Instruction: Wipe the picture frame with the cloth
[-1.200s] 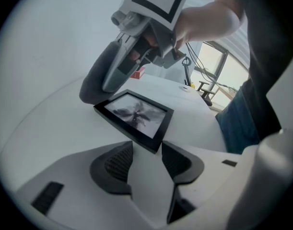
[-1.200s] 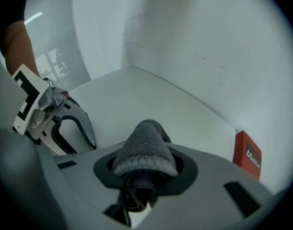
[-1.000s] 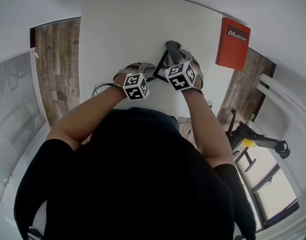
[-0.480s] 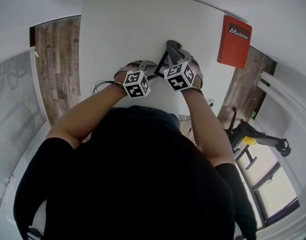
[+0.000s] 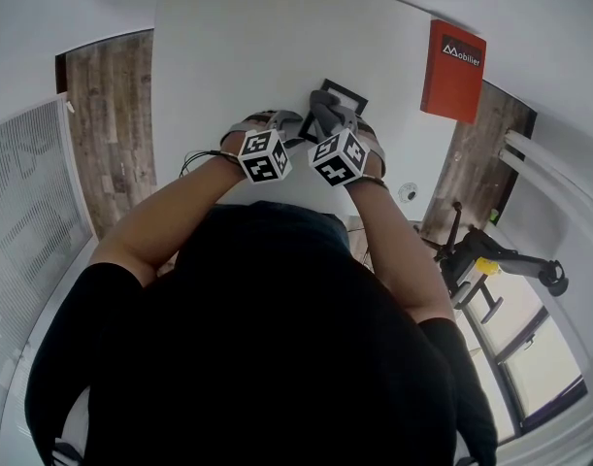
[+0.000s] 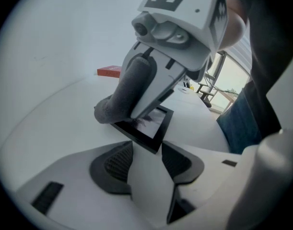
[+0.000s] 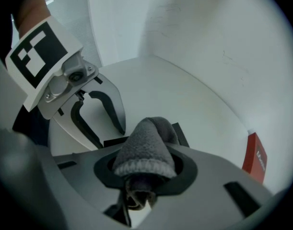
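Right gripper (image 7: 145, 176) is clamped on the grey cloth (image 7: 146, 147), which has been swept across the picture frame (image 6: 152, 128) toward the left gripper (image 6: 146, 161) within the last second, uncovering the far corner; wiping is judged under way. Left gripper jaws are held apart at the near corner of the frame, laid flat on the white table (image 5: 228, 56). No container is seen.
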Motion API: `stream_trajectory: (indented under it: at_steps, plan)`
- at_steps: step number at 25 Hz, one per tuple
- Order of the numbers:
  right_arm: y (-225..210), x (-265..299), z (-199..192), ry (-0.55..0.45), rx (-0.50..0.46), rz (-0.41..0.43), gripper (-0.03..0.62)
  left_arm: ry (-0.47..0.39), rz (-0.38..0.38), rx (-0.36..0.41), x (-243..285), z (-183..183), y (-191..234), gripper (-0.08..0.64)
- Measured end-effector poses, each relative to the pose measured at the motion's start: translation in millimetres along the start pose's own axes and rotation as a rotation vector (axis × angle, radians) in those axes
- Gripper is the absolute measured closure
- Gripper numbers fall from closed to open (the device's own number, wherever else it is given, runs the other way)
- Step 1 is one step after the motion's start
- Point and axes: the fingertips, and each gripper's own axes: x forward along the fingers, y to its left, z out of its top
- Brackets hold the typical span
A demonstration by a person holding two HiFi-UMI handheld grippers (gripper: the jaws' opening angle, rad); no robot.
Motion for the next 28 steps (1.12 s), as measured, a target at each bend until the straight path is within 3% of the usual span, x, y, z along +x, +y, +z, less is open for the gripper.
stream_trajectory:
  at_steps: [9,17,28]
  plan:
    - [41,-6,-9,-0.001,-0.034,0.073,0.485,-0.005,0.013,0.002,0,-1,0,0.365]
    - [59,-13,-15,-0.037,0.017,0.165,0.485,-0.010,0.020,0.004,2,-1,1,0.365]
    - [68,-16,-17,-0.045,0.013,0.161,0.485,-0.020,0.038,0.001,1,-2,-1,0.365]
